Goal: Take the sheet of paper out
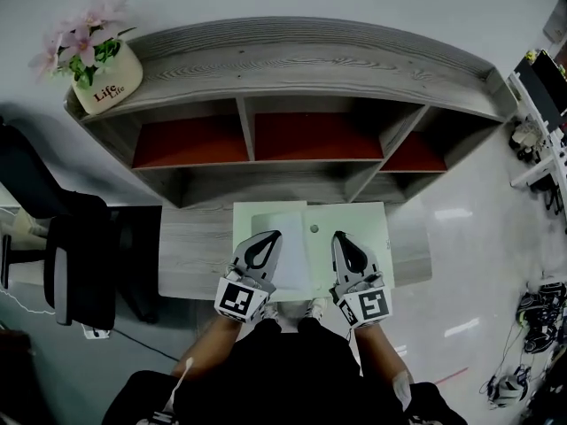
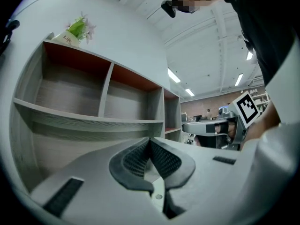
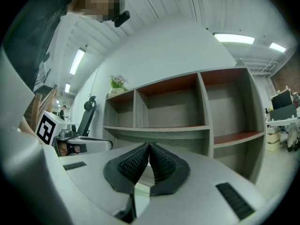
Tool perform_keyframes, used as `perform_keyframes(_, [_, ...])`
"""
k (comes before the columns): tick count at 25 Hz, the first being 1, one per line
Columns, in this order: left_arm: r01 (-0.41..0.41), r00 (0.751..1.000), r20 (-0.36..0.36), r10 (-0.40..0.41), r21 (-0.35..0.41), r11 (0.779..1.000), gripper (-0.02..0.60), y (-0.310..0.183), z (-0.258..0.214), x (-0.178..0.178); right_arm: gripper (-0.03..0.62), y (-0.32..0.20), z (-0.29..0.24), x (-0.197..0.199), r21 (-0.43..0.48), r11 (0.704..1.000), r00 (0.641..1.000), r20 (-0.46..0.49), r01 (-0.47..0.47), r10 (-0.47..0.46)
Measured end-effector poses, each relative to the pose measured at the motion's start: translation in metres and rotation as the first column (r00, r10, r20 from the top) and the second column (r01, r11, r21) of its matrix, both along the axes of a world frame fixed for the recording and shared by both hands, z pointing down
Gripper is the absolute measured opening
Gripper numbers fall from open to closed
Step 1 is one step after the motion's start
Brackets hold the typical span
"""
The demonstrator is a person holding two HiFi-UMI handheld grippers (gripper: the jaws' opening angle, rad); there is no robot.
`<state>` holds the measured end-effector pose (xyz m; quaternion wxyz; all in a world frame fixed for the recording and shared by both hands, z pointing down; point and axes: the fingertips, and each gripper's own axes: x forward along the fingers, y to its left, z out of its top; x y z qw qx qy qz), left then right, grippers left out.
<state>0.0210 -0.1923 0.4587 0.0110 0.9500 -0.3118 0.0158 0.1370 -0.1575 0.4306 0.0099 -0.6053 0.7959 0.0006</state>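
Note:
A pale green flat folder with a small round snap lies on the grey desk. A white sheet of paper shows on its left half. I cannot tell whether the sheet is inside the folder or on top of it. My left gripper hovers over the sheet's left edge, jaws shut on nothing. My right gripper is over the folder just right of the sheet, also shut and empty. Both point level toward the shelves, side by side.
A grey shelf unit with red-backed compartments stands at the desk's far side, and a flower pot sits on its top left. A black office chair is to the left of the desk. Equipment and cables lie on the floor at right.

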Motion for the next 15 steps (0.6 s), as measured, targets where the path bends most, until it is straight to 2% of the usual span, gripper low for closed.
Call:
perform_keyframes(5, [0.039, 0.999, 0.008, -0.039, -0.021, 0.999, 0.008, -0.004, 0.016, -0.007, 0.023, -0.01, 0.03, -0.006, -0.081, 0.995, 0.998, 0.048, 0.049, -0.046])
perform_keyframes(9, [0.093, 0.995, 0.028, -0.091, -0.078, 0.993, 0.008, -0.007, 0.042, -0.02, 0.023, -0.012, 0.06, -0.01, -0.157, 0.984, 0.994, 0.086, 0.082, -0.07])
perform_keyframes(15, [0.141, 0.989, 0.066, -0.133, -0.137, 0.98, 0.008, -0.005, 0.069, -0.033, 0.023, -0.015, 0.111, -0.013, -0.265, 0.958, 0.992, 0.086, 0.11, -0.09])
